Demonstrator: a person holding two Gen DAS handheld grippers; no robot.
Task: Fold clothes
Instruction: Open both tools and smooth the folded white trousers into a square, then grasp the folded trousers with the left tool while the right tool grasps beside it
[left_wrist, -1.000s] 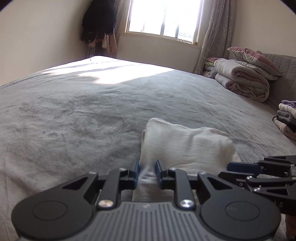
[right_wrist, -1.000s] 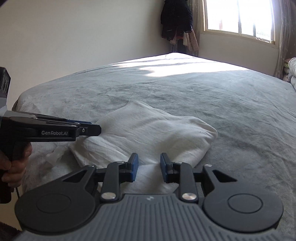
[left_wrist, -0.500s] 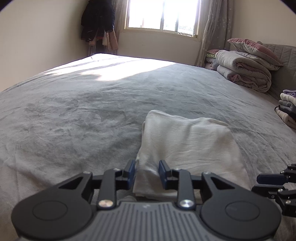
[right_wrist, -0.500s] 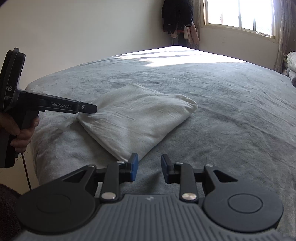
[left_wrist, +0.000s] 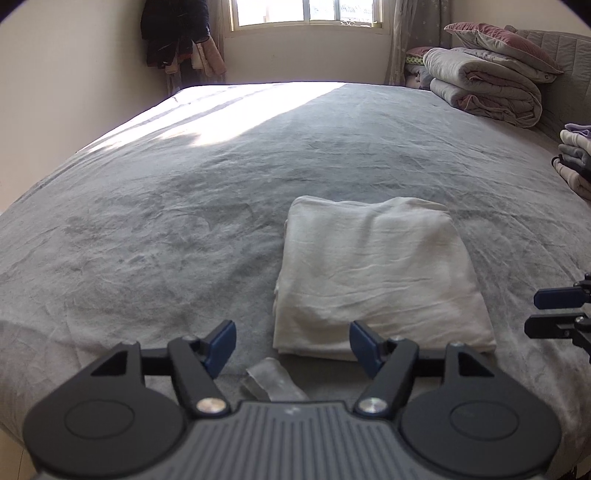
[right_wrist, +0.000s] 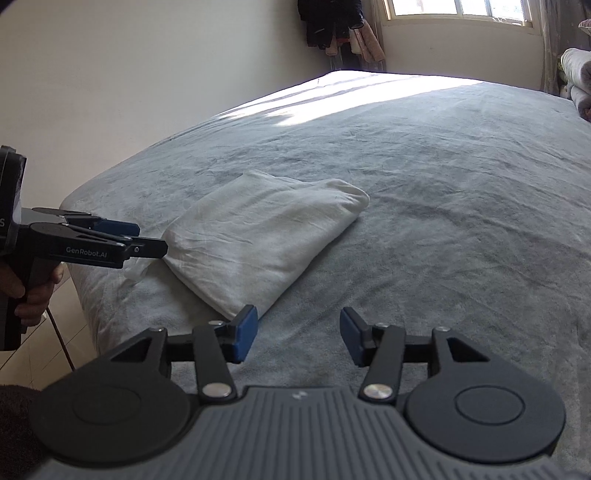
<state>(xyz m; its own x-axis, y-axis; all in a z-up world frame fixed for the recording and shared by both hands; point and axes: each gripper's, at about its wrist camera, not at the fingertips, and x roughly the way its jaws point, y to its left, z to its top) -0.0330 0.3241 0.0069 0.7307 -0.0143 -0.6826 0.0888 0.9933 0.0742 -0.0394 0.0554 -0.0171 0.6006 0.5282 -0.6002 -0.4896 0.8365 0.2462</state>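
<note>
A white garment (left_wrist: 376, 273) lies folded into a neat rectangle near the front edge of the grey bed (left_wrist: 184, 221). My left gripper (left_wrist: 291, 341) is open just short of the garment's near-left corner, with nothing between its fingers. A small pale strip (left_wrist: 269, 380) lies on the cover under it. The right gripper (left_wrist: 535, 314) shows at the right edge. In the right wrist view the folded garment (right_wrist: 266, 236) sits ahead and to the left. My right gripper (right_wrist: 298, 334) is open by its near corner, holding nothing. The left gripper (right_wrist: 146, 240) points at the garment's left edge.
Folded quilts and pillows (left_wrist: 487, 85) are piled at the far right by the headboard. A stack of folded clothes (left_wrist: 576, 162) sits at the right edge. Dark clothes (left_wrist: 173, 33) hang in the corner beside the window. The bed's corner (right_wrist: 85, 295) drops to the floor.
My left gripper let go of the garment's edge, opened wide and drew back. The right gripper also opened wide and backed off. The garment now lies flat.
</note>
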